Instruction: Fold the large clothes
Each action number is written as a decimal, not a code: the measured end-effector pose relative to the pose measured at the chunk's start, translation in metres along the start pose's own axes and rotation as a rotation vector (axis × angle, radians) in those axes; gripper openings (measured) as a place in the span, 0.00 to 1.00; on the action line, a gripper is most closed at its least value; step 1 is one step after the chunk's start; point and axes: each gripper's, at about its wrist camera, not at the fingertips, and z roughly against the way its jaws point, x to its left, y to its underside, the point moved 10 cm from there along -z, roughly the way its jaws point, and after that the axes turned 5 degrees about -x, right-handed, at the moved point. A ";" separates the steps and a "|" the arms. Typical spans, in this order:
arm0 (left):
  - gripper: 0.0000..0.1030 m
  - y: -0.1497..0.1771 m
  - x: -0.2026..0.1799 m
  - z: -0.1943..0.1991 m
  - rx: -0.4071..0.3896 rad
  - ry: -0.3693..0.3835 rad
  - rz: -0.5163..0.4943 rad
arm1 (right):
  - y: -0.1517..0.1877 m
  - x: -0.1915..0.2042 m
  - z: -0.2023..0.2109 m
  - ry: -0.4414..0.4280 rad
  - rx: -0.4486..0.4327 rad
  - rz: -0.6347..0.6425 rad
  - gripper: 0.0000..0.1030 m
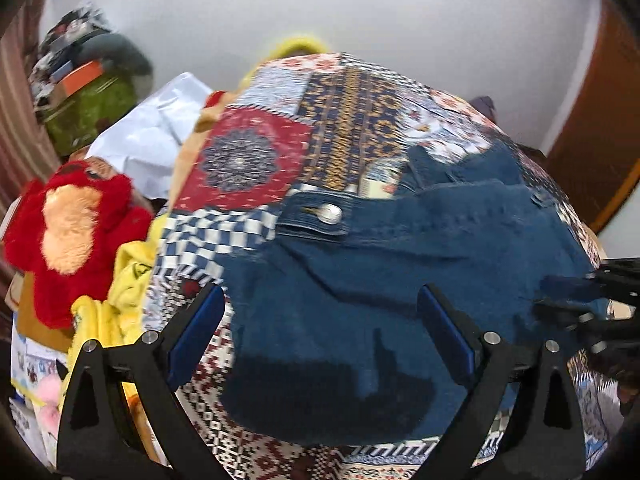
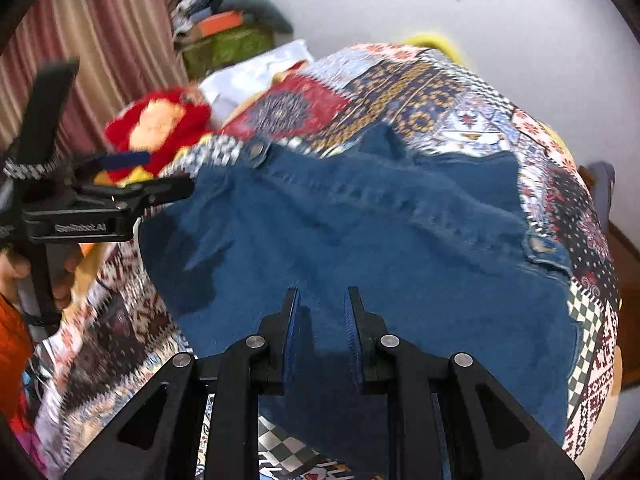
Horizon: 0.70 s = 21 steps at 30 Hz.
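Note:
A blue denim garment (image 1: 400, 280) (image 2: 360, 220) with metal snap buttons lies spread on the patchwork bedspread (image 1: 248, 160) (image 2: 440, 92). My left gripper (image 1: 320, 312) hovers over the garment's near left part, jaws wide open with nothing between them. In the right wrist view, the left gripper (image 2: 160, 176) hangs at the garment's left edge, held by a hand (image 2: 16, 268). My right gripper (image 2: 322, 308) is over the garment's near middle, jaws shut to a narrow slit with no cloth seen in it. In the left wrist view, the right gripper (image 1: 560, 294) is blurred at the garment's right edge.
A red plush toy (image 1: 76, 236) (image 2: 160, 120) and yellow cloth (image 1: 120, 280) lie left of the bedspread. Behind them are a white sheet (image 1: 160, 140) and a cluttered green box (image 1: 92, 108). A striped curtain (image 2: 100, 40) hangs left and a wooden door (image 1: 600, 128) stands right.

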 end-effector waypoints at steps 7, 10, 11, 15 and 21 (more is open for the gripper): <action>0.95 0.028 -0.021 -0.022 0.052 0.022 -0.034 | 0.028 -0.011 -0.030 0.046 0.062 0.031 0.17; 0.95 0.050 -0.020 -0.041 0.113 0.007 -0.051 | 0.033 -0.021 -0.027 0.065 0.075 0.027 0.17; 0.95 0.060 -0.018 -0.049 0.141 -0.010 -0.065 | 0.035 -0.025 -0.026 0.089 0.082 0.030 0.24; 0.96 0.083 -0.002 -0.056 0.145 -0.004 -0.024 | 0.041 -0.065 -0.013 0.323 0.033 0.074 0.93; 0.96 0.096 0.013 -0.042 0.120 -0.035 -0.018 | 0.079 -0.113 0.002 0.253 0.067 -0.100 0.93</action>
